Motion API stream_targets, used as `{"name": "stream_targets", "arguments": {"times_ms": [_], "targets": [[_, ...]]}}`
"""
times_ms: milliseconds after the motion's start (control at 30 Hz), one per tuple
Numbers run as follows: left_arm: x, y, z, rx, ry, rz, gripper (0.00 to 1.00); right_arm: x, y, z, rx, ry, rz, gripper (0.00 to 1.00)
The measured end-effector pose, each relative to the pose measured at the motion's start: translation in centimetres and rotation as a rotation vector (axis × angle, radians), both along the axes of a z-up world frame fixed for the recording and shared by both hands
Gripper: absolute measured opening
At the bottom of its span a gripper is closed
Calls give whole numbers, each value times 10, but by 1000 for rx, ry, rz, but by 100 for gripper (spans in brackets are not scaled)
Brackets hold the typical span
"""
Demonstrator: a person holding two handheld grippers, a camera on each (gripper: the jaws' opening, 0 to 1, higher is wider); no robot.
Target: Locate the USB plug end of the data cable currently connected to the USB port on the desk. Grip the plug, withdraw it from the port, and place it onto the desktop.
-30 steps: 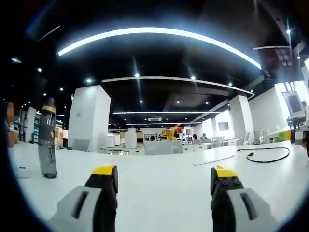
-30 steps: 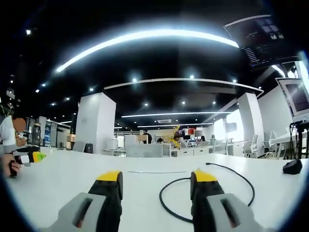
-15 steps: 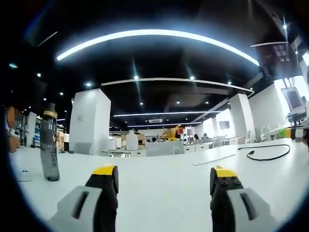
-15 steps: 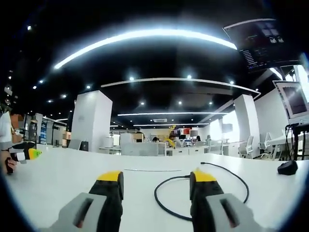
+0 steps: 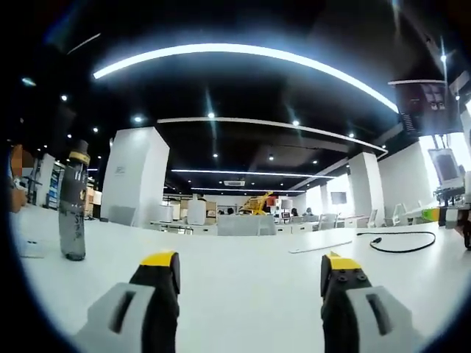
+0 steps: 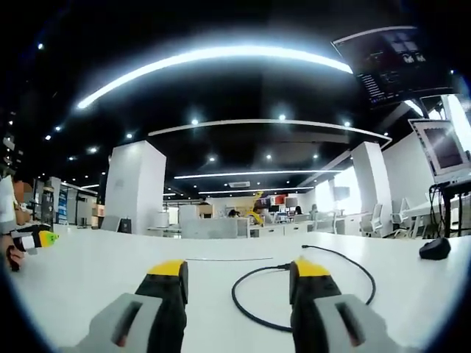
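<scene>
In the right gripper view the right gripper hangs low over the white desk, level with it, jaws apart and holding nothing. Bare desktop lies between the jaws and out to the left. Just past the right jaw a black cable lies in a loose loop on the desk; its near arc passes behind that jaw, and its far end rests on the surface farther back (whether that end is the plug, or sits in a port, is too small to tell). A thin pale strip lies flat beyond the loop. A small dark object sits near the desk's right edge, well apart from the cable. At the far left the left gripper shows, yellow-tipped, in a person's hand.

In the left gripper view the left gripper is also level and low, jaws apart and empty, with open white desk ahead. A grey bottle stands upright at the left, well clear of the jaws (contents not discernible). Far right, the cable lies near the desk's far edge.
</scene>
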State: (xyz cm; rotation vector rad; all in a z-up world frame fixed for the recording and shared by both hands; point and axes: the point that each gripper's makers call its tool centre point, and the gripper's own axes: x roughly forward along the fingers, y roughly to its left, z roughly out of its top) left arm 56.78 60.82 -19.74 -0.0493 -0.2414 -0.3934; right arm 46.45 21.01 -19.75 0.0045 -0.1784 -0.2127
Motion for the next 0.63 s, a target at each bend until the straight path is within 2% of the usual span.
{"name": "stream_targets", "arguments": {"times_ms": [200, 300, 533, 633], "targets": [[-1, 5, 5, -41, -14, 6, 78, 1, -3, -3, 9, 11, -13, 57], [-2, 5, 9, -38, -34, 13, 79, 0, -2, 1, 0, -3, -11, 57], [-2, 8, 9, 1, -43, 43, 79, 4, 2, -2, -17, 16, 6, 57], [-4, 8, 12, -2, -61, 48, 79, 2, 5, 2, -17, -2, 13, 57]]}}
